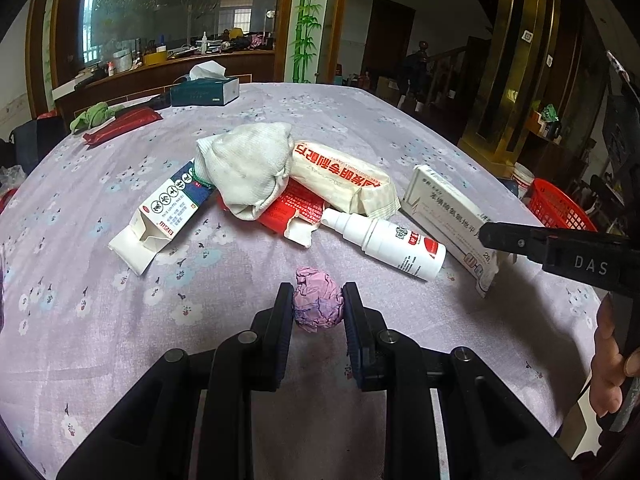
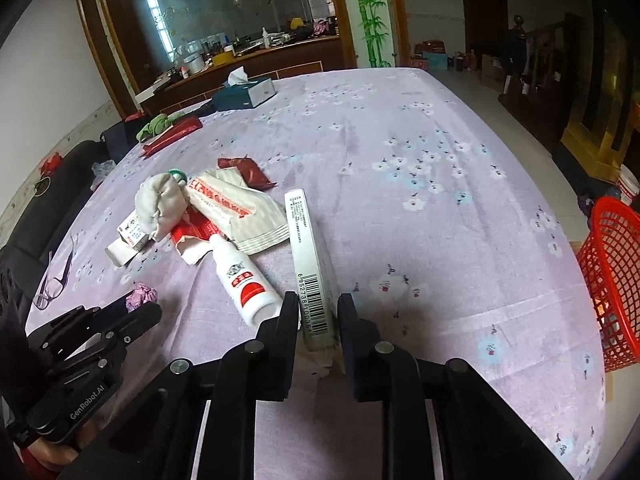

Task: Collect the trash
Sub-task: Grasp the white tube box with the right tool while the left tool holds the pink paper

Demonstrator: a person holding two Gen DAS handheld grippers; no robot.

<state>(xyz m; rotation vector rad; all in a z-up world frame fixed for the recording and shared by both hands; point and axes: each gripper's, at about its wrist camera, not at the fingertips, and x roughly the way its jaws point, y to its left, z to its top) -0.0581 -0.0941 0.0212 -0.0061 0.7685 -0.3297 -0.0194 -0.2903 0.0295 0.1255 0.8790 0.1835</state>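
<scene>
**Both tongs down on the trash pile**

Left tongs [image 1: 318, 300] sit low over the worktop [image 1: 400, 132], pointing forward, jaws closed around a crumpled pink paper ball [image 1: 318, 302] that rests on the floral cloth. Right tongs [image 2: 319, 308] come in level too, straddling the near end of a white medicine box [image 2: 312, 264] standing on its long edge; the left pad touches it, can't tell if the right one does. A white spray bottle [image 2: 246, 284] lies just beside the box. A red basket [image 2: 612, 280] sits off the worktop's right edge.
</scene>
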